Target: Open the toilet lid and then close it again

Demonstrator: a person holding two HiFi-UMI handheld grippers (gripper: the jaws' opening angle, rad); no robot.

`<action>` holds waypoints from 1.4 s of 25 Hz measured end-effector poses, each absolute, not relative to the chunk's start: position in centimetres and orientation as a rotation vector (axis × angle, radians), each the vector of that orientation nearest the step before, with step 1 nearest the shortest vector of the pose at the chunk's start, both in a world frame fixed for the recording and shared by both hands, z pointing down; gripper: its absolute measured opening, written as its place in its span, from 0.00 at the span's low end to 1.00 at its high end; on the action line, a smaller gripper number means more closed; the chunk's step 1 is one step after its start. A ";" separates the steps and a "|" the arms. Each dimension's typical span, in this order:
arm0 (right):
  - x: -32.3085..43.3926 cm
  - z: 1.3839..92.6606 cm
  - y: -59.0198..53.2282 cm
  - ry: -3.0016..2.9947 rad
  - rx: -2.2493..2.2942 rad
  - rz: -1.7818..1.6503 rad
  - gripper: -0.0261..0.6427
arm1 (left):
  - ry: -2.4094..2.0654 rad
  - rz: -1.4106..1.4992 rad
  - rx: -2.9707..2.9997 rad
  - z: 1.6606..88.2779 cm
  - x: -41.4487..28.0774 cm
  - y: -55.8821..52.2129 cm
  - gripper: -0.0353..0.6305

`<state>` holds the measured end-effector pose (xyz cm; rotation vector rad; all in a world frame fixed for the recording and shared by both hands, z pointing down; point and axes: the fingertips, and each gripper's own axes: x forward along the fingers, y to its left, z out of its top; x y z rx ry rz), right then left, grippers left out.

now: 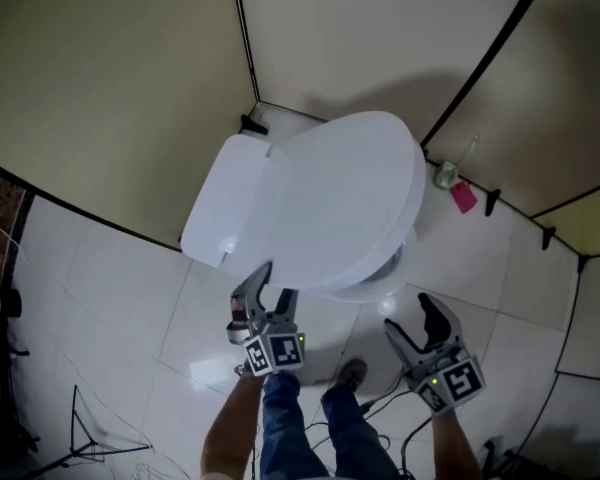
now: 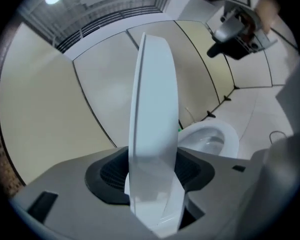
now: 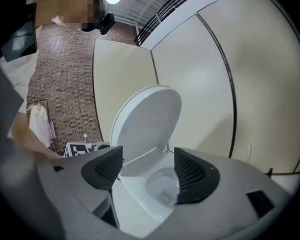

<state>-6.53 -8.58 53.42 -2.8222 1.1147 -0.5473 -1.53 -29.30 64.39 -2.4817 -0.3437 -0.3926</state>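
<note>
The white toilet lid [image 1: 350, 198] is tilted up off the bowl [image 1: 385, 280], hinged in front of the tank [image 1: 225, 203]. My left gripper [image 1: 265, 273] is at the lid's near left edge. In the left gripper view the lid [image 2: 152, 134] runs edge-on between the jaws of that gripper [image 2: 152, 171], and both pads press on it. My right gripper [image 1: 412, 316] hangs in front of the bowl, open and holding nothing. In the right gripper view the raised lid [image 3: 145, 121] and the open bowl [image 3: 160, 186] lie beyond the spread jaws of that gripper [image 3: 147, 171].
The toilet stands in a corner of beige wall panels with black trim. A pink item [image 1: 463, 196] and a small bottle [image 1: 445, 175] sit on the floor at its right. The person's legs and shoe [image 1: 350, 373] and cables [image 1: 380, 408] lie below the grippers. A stand [image 1: 80, 438] is at lower left.
</note>
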 end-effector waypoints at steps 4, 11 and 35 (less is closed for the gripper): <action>-7.2 55.9 -3.3 0.982 -2.805 -0.581 0.51 | -0.332 -0.344 -2.332 66.8 -2.3 -26.9 0.44; -8.9 60.3 2.0 0.879 -2.784 -0.615 0.51 | -0.350 -0.273 -2.025 71.9 -3.2 -22.2 0.45; -9.4 67.6 3.0 0.861 -2.762 -0.668 0.51 | -0.506 -0.194 -1.712 79.9 -7.2 -19.2 0.45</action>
